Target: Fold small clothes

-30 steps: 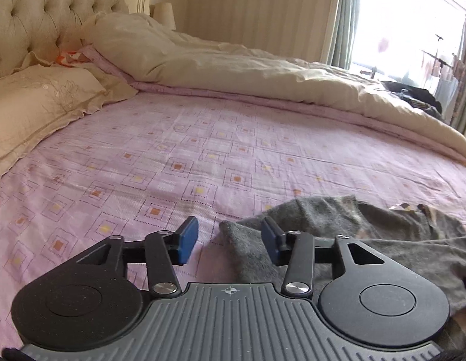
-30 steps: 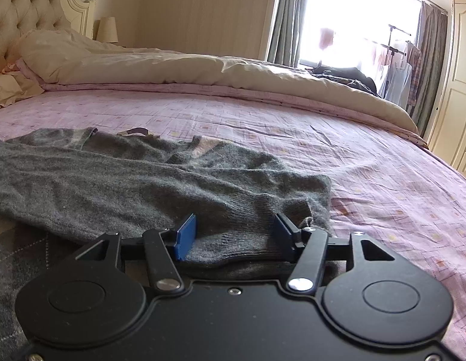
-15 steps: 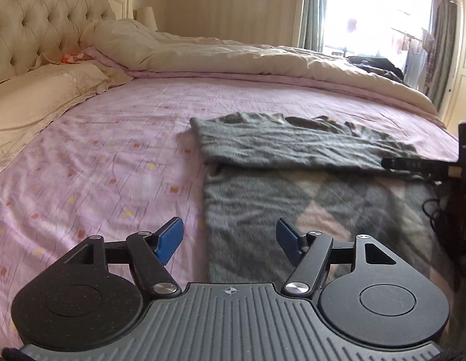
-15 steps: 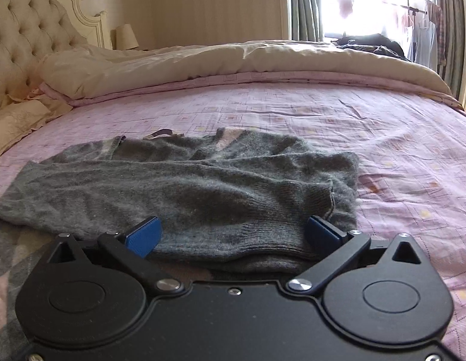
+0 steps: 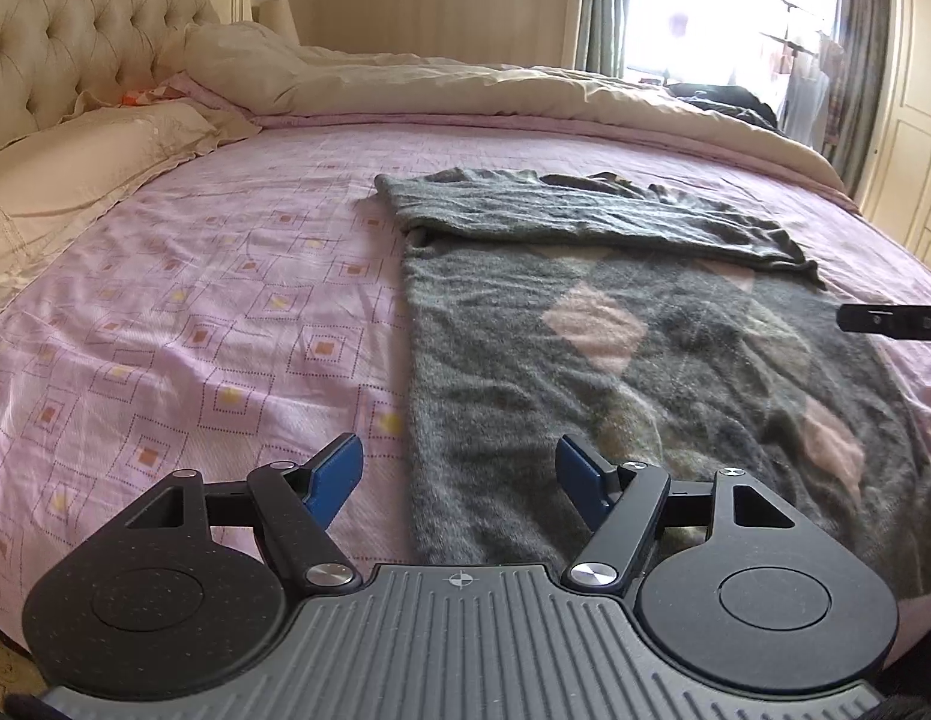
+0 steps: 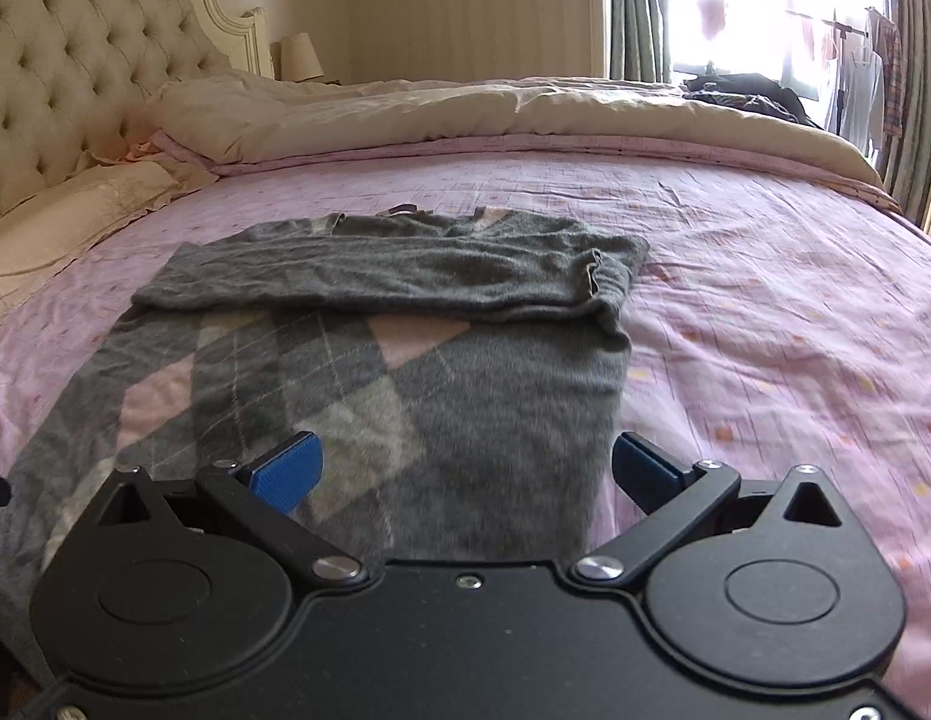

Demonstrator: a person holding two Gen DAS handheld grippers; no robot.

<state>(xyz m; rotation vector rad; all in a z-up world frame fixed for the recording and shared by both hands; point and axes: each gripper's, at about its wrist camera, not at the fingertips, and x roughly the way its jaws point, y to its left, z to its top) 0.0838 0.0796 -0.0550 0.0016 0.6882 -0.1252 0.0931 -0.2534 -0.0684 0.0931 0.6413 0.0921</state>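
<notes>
Grey argyle knitted sweater (image 5: 645, 372) flat on pink patterned bedsheet (image 5: 225, 300), sleeves folded across its top, cream duvet (image 6: 525, 114) beyond, left gripper (image 5: 459, 474) jaws just widened, empty, at hem, right gripper (image 6: 465, 468) spread wide, empty, over hem

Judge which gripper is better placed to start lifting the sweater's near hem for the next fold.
Marginally the right. The right gripper hangs open over the sweater, its near right edge between the jaws. The left gripper, also open, straddles the sweater's left edge, half over bare sheet. Both have just been opening, nothing held.
</notes>
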